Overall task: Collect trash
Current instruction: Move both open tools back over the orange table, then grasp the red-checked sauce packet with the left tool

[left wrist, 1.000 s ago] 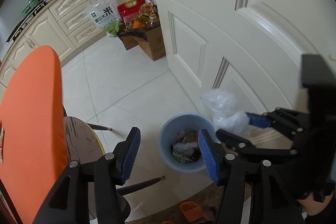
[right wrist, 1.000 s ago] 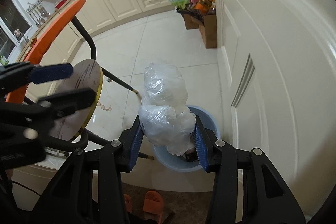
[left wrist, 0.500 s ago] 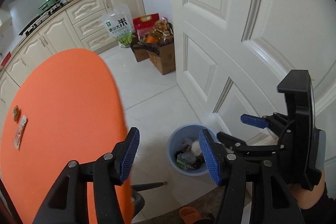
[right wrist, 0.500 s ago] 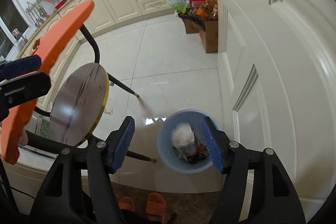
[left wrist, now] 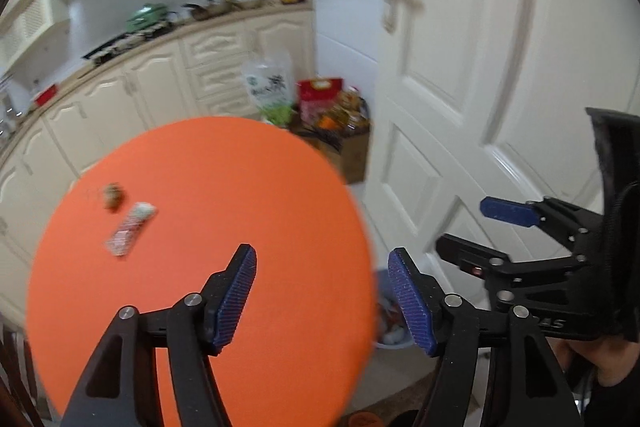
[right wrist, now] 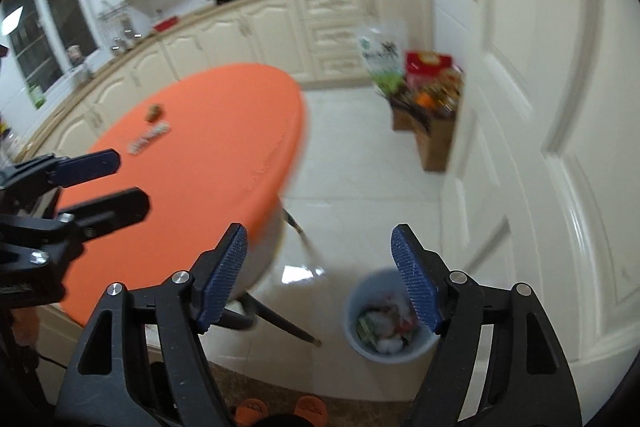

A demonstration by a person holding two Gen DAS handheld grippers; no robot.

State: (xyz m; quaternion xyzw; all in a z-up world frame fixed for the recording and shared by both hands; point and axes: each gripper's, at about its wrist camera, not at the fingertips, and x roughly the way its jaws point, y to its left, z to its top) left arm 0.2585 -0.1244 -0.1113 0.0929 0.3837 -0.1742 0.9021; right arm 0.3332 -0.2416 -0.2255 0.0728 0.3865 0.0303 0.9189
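Wrapper [left wrist: 130, 229] lies flat on orange table [left wrist: 240, 187], long axis diagonal.

The round table top [left wrist: 224, 211] presents a smooth, matt orange surface, on which a crinkled printed wrapper [left wrist: 130, 229] has a faint plastic sheen. The floor tiles [right wrist: 360, 187] are glossy white and reflect light near the smooth pale blue plastic bin [right wrist: 390, 313], while the panelled door [left wrist: 480, 67] and cabinets [right wrist: 256, 27] carry a cream semi-gloss painted finish. Both grippers are matt black plastic with bright metal pivot pins, and their blue finger pads [right wrist: 224, 275] are finely ribbed.
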